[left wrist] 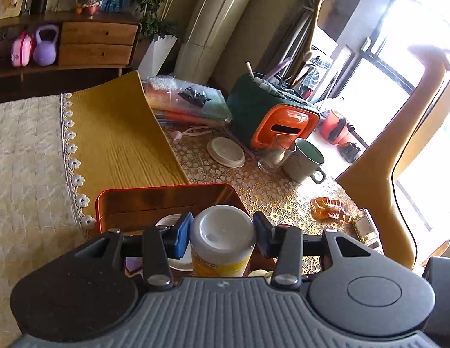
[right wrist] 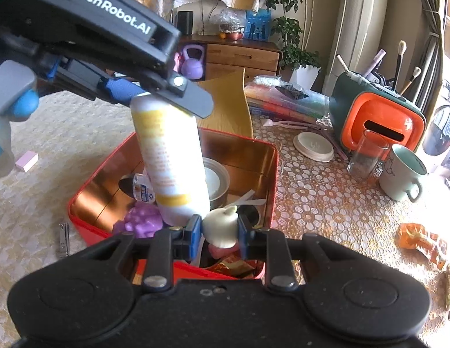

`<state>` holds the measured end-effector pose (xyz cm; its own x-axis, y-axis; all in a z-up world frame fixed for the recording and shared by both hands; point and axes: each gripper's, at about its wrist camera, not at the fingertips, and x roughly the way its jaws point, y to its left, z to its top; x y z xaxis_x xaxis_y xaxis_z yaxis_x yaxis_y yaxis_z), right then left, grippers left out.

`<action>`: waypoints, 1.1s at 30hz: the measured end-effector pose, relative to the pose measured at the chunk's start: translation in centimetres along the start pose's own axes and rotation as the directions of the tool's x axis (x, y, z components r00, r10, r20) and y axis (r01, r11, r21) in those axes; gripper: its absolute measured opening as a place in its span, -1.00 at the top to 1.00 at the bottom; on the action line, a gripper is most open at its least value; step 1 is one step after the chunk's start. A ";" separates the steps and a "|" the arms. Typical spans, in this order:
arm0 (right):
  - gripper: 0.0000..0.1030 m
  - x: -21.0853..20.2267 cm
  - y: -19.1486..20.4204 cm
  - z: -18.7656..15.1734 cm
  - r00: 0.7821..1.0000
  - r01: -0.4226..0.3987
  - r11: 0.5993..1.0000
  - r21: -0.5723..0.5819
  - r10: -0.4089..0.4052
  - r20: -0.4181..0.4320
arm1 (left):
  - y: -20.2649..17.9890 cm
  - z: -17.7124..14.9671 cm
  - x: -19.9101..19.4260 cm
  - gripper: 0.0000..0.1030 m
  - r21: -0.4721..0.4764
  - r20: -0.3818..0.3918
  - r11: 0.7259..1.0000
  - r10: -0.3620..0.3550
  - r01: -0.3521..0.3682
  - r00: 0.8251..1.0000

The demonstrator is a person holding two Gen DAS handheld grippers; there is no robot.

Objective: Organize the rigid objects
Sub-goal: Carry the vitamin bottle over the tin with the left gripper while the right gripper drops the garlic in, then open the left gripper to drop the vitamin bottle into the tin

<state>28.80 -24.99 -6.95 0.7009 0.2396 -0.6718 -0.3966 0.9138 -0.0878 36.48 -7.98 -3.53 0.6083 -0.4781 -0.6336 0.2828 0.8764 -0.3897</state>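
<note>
The left gripper (left wrist: 222, 233) has its fingers (left wrist: 182, 232) pinching a white bottle (left wrist: 222, 243) with a yellow label, held above the open red tin box (right wrist: 262, 179) on the counter (right wrist: 326, 203). The right gripper (right wrist: 219, 227) has its fingers (right wrist: 193, 229) clamped on a small white garlic bulb (right wrist: 220, 226) at the box's near edge. Inside the box lie a purple grape toy (right wrist: 140, 221), a small round tin (right wrist: 216, 182) and a snack packet (right wrist: 230, 264). A mug (right wrist: 403, 174) and a glass (right wrist: 365, 156) stand to the right

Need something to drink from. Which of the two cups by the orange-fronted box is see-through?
The clear glass, right against the box's orange front; the pale mug beside it is opaque, with a handle.
</note>
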 end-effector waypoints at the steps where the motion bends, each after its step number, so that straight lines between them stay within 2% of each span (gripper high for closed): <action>1: 0.51 0.1 0.1 0.0 1.000 0.000 1.000 -0.003 0.000 -0.003 | 0.1 0.0 0.1 0.14 0.006 0.000 1.000 0.008 -0.008 1.000; 9: 0.51 1.4 0.0 0.1 0.999 0.000 1.000 -0.003 0.000 -0.032 | 1.2 0.1 0.9 0.14 0.082 0.011 0.990 0.112 -0.113 0.994; 19: 0.49 2.3 0.3 -0.1 0.999 0.005 1.000 -0.018 -0.006 -0.045 | 1.5 -1.7 0.6 0.13 0.141 -0.003 0.984 0.106 -0.105 0.994; 27: 0.41 1.9 0.0 -0.1 0.999 0.026 1.000 -0.012 -0.026 -0.032 | 1.5 -4.1 0.5 0.12 0.173 -0.061 0.981 0.103 -0.091 0.993; 33: 0.37 1.0 -0.2 -0.3 1.000 0.024 1.000 0.006 -0.024 -0.020 | 1.3 -5.7 1.1 0.12 0.197 -0.117 0.974 0.139 -0.114 0.983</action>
<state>29.41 -24.98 -7.83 0.6979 0.2110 -0.6844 -0.3760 0.9213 -0.0993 33.29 -7.73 -8.50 0.5508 -0.3550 -0.7554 0.3524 0.9193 -0.1751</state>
